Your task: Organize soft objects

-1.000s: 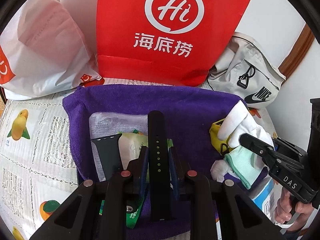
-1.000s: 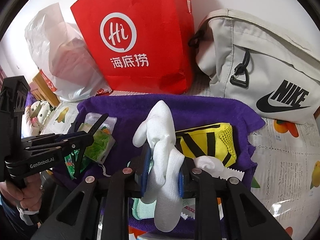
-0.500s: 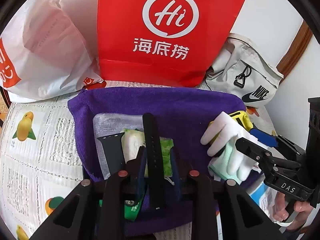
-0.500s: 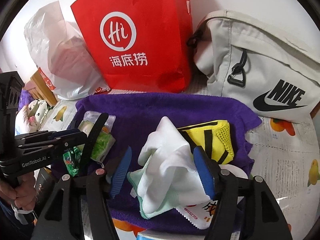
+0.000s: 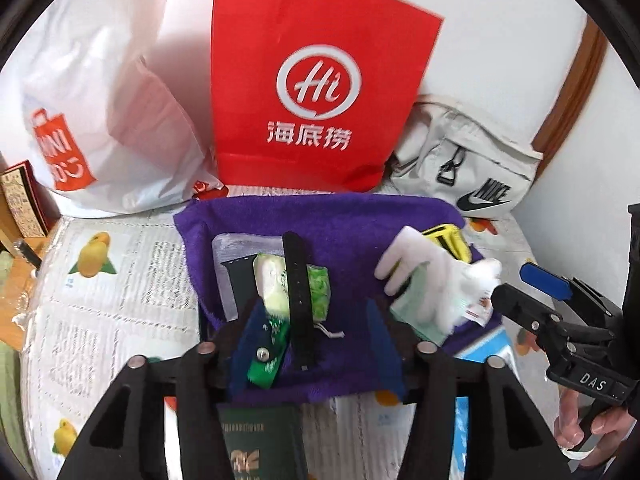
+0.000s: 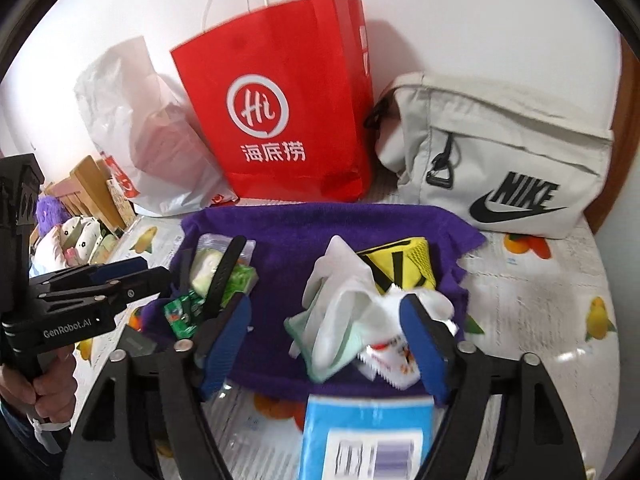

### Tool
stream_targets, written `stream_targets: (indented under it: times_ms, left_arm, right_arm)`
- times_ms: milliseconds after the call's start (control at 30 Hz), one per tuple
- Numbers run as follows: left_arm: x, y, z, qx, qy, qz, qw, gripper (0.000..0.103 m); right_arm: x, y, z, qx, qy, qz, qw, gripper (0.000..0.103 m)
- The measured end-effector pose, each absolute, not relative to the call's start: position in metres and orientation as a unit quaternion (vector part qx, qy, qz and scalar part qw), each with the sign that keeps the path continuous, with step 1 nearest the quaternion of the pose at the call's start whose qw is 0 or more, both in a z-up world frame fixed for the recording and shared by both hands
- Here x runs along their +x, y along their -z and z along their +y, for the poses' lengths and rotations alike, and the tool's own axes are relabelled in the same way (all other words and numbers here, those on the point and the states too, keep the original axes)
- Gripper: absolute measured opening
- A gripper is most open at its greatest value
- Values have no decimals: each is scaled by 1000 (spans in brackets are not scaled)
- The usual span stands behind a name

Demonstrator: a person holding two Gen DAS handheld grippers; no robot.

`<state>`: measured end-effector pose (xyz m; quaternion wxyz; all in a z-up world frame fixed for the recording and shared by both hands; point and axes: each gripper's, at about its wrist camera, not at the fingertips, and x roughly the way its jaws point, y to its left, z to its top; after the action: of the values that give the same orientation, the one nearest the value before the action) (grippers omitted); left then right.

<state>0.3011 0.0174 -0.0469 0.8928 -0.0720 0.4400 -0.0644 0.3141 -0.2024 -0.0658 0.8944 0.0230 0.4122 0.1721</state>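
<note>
We see both hand-held grippers, left and right, spread apart and empty over the purple towel. The white glove lies crumpled there, probably light and limp; we would pinch its bunched middle.

Both tools are black plastic with silver screws. The left gripper carries 2 blue-padded fingers and white "GenRobot.AI" lettering. The right gripper reads "DAS". Bare-skinned hands grip the handles, each beside a white strap.
</note>
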Motion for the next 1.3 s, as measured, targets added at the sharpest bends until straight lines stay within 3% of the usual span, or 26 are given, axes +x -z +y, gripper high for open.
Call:
stream_targets:
  times_ms: [200,333,467,600,1300]
  left_arm:
    - [258,24,15,-63,58,424,902,65]
    - [224,15,12,-61,59,420,904,71]
    - [191,8,8,-56,54,411,908,86]
    - [163,6,8,-52,38,406,912,92]
    - [39,0,1,-36,20,366,930,93]
  right_arm:
    - [260,42,-214,18,-144,382,913,92]
    - [225,31,-217,6,-130,374,918,93]
    - [188,23,-222,9,-126,366,922,96]
    - [158,18,-225,12,-123,362,924,96]
    - [31,15,-240,39,-99,349,931,96]
